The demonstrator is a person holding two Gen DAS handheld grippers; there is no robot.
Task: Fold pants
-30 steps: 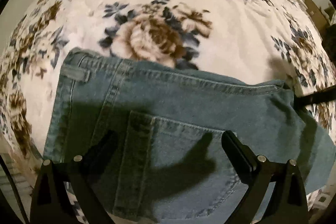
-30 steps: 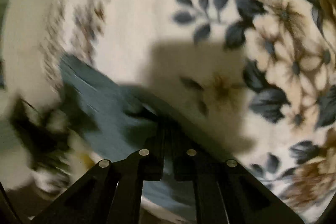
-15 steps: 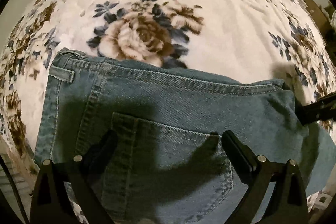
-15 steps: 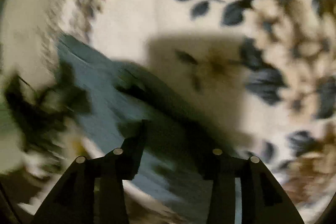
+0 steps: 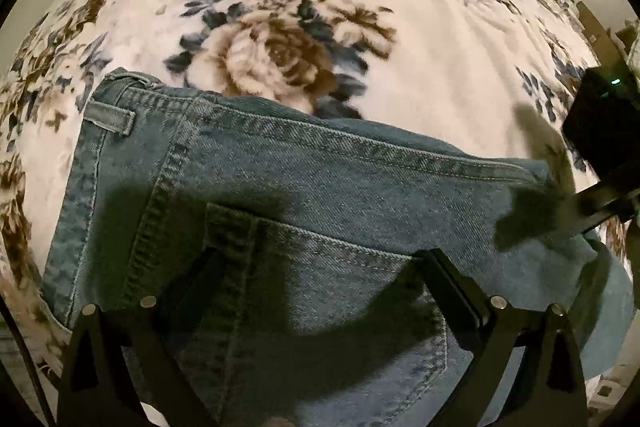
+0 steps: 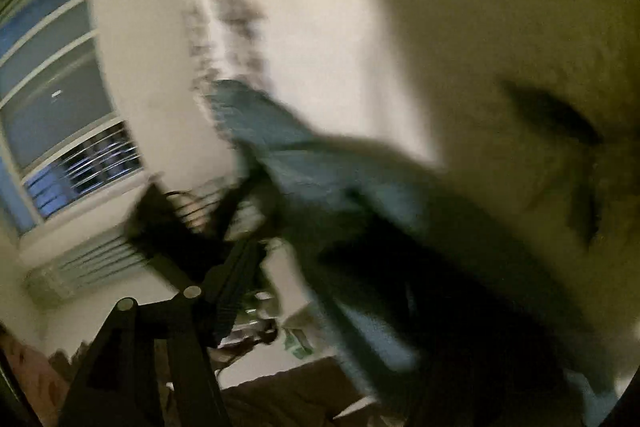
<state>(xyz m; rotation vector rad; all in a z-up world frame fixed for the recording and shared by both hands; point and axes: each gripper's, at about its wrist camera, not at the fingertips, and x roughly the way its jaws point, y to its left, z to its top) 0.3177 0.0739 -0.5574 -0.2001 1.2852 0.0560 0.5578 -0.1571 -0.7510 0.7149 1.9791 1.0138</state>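
Observation:
Blue denim pants (image 5: 304, 195) lie folded on a floral bedspread (image 5: 440, 39), waistband at the left and back pocket facing up. My left gripper (image 5: 320, 267) is open and hovers just above the pocket, its fingers (image 5: 452, 283) apart over the cloth. My right gripper's body (image 5: 600, 131) shows at the right edge beside the pants' far end. In the blurred right wrist view the pants (image 6: 304, 155) run across the bedspread (image 6: 500, 27); my right gripper (image 6: 340, 267) looks open, with only one finger (image 6: 232, 291) clear and the other lost in dark blur.
A window (image 6: 52, 95) with a radiator or vent (image 6: 84, 267) below it is at the left of the right wrist view. Boxes (image 5: 596, 27) stand past the bed's far right edge. The bedspread stretches wide beyond the pants.
My right gripper opened, let go of the pants' end, then swung up and away, turning its view toward the window. My left gripper stayed open over the pocket.

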